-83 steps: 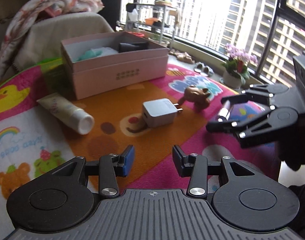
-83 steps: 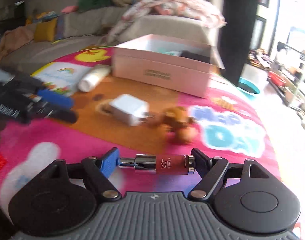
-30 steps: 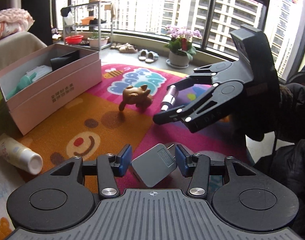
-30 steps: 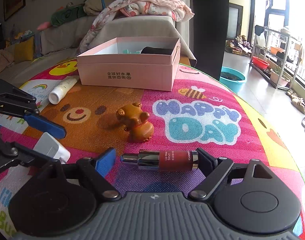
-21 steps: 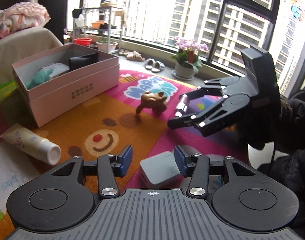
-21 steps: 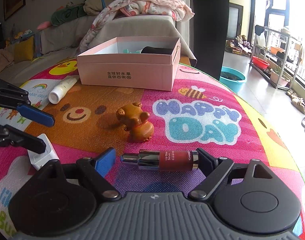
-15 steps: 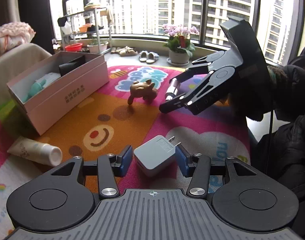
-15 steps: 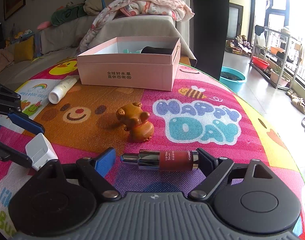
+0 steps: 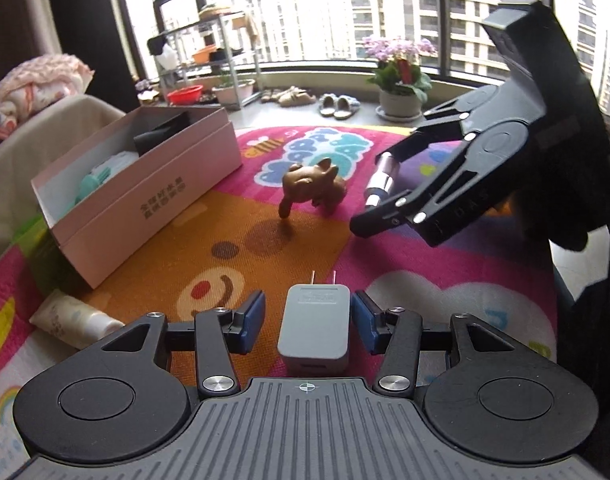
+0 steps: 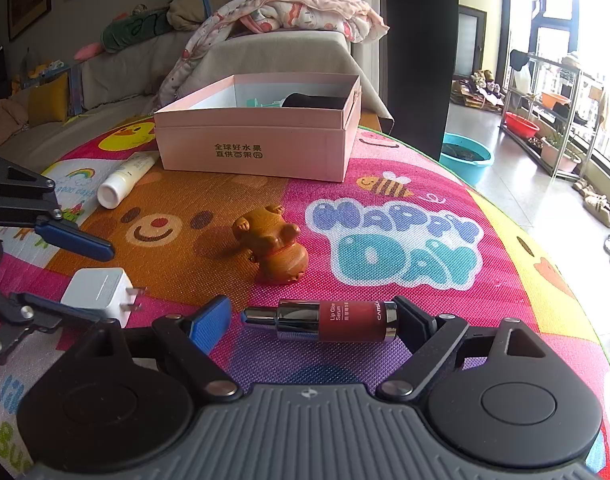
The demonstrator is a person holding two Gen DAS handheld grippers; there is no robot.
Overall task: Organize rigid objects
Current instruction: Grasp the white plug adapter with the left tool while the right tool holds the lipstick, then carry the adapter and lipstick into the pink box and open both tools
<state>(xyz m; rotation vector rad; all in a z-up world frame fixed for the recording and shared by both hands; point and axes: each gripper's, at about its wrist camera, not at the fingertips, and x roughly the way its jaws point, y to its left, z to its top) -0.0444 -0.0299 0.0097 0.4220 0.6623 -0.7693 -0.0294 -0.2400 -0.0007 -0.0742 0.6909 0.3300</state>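
A white plug charger (image 9: 315,326) sits between the blue pads of my left gripper (image 9: 308,322), prongs pointing away; small gaps show on both sides, so the jaws look open around it. It also shows in the right wrist view (image 10: 99,290). My right gripper (image 10: 305,318) holds a red lip serum tube (image 10: 333,320) crosswise, low over the mat. A brown toy animal (image 10: 271,244) lies mid-mat. The open pink box (image 10: 257,140) stands at the back with a teal item and a black item inside.
A white cream tube (image 10: 125,178) lies left of the box. The colourful play mat (image 10: 393,248) covers a round table that ends to the right. A sofa with blankets (image 10: 273,28) stands behind. The right gripper (image 9: 457,184) hovers at the right of the left wrist view.
My left gripper went to the charger, which turned between the jaws so its prongs now point straight away. The right gripper has stayed still with the serum tube.
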